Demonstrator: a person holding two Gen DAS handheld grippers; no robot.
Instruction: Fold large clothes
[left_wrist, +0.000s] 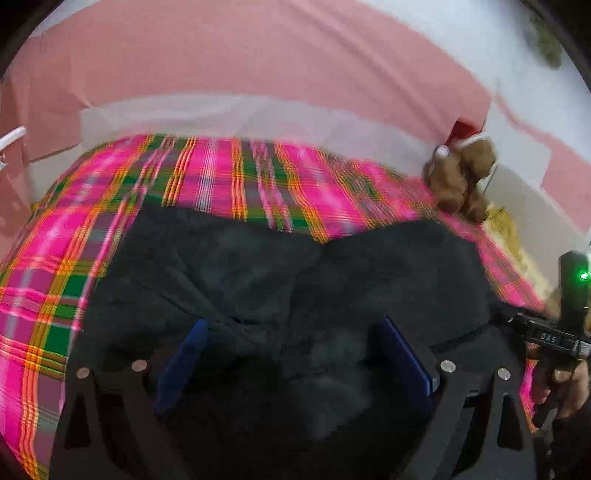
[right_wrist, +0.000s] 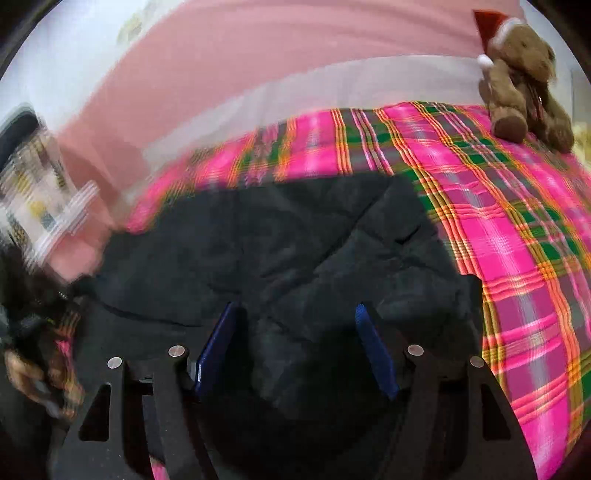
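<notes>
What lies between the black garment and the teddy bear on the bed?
Only bare plaid blanket separates the black garment from the teddy bear; nothing else lies on that stretch. The right wrist view shows it most clearly.

even light, motion blur, fisheye warp

Pink wall behind a bed under pink plaid — teddy bear at 1 corner.
</notes>
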